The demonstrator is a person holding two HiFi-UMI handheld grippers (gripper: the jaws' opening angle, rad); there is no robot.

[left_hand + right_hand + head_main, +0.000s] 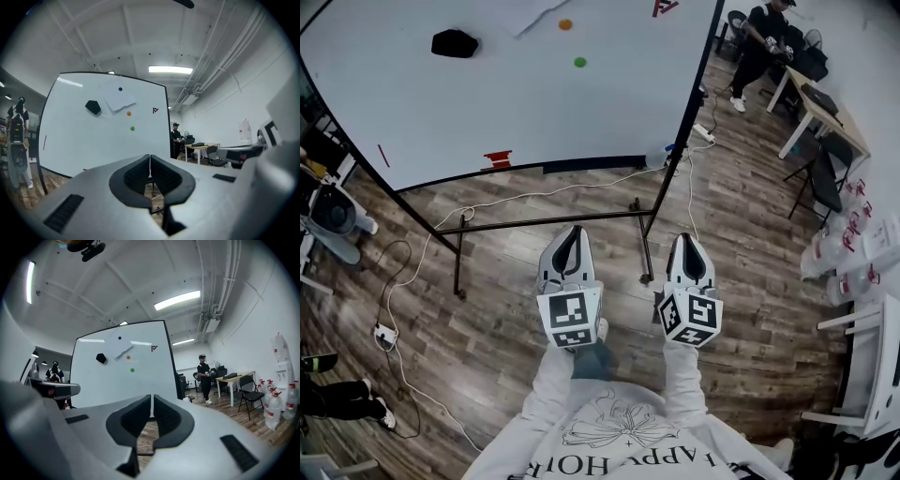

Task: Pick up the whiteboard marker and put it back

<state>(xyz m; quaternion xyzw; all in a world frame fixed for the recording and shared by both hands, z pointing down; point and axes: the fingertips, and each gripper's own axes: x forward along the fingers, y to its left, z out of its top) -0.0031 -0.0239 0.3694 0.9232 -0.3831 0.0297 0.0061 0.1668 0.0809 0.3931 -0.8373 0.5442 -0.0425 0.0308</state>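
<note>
Whiteboard (487, 94), red object (498, 159) at bottom edge

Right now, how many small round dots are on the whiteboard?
3: a dark dot near the top edge, an orange dot under it, and a green dot lowest. More may be hidden lower down.

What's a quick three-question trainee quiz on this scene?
1. True or false: the left gripper is holding something.
2. Which dot sits lower on the whiteboard? A orange, B green, C they are level.
3. Fill in: the right gripper's jaws are ___.
Key: 1 false, its jaws are together with nothing between them. 2 B, the green dot. 3 shut.
</note>
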